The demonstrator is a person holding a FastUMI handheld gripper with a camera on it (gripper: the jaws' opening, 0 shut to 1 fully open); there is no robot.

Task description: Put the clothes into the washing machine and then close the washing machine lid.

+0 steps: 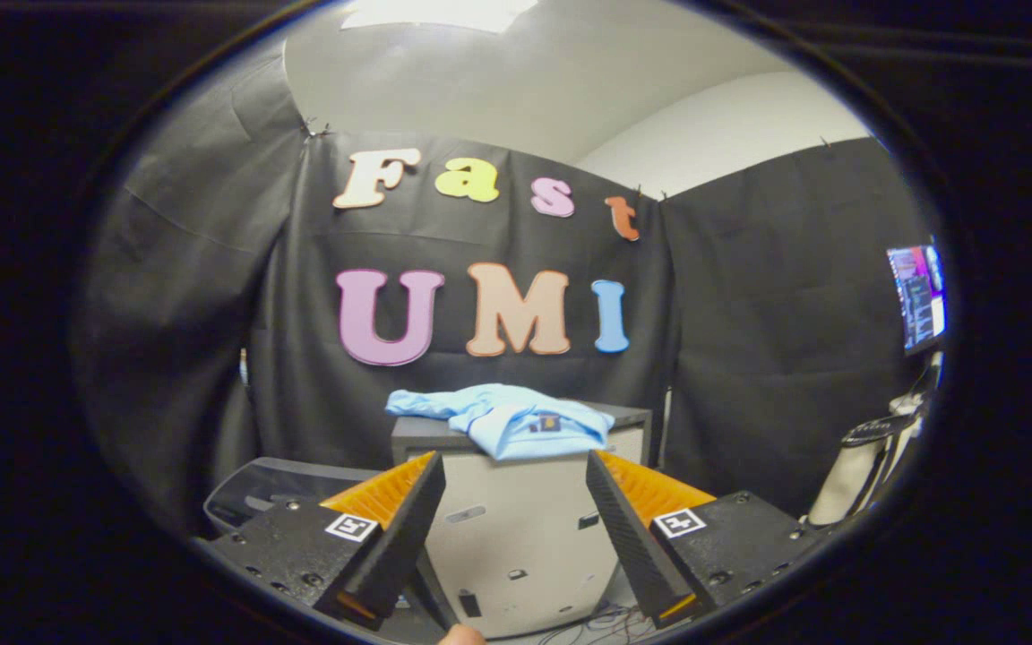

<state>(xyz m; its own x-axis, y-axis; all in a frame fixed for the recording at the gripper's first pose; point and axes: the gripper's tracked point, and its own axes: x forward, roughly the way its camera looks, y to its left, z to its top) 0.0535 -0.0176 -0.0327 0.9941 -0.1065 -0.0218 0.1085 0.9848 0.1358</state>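
Observation:
A light blue garment point(507, 417) lies crumpled on the dark top of a pale grey box-shaped unit point(525, 528), partly hanging over its front edge. My gripper point(513, 461) is open and holds nothing. Its two fingers stand wide apart on either side of the unit's front, a little below and short of the garment. To the left of the unit, behind my left finger, sits a translucent dark lid-like part point(256, 488) with a grey rim; I cannot tell if it belongs to the washing machine.
Black cloth walls close in behind and on both sides. At the right are a lit monitor point(917, 296) and a white object with a black top point(865, 457). Cables point(606, 618) lie at the foot of the unit. A person's fingertip point(462, 636) shows between my fingers' bases.

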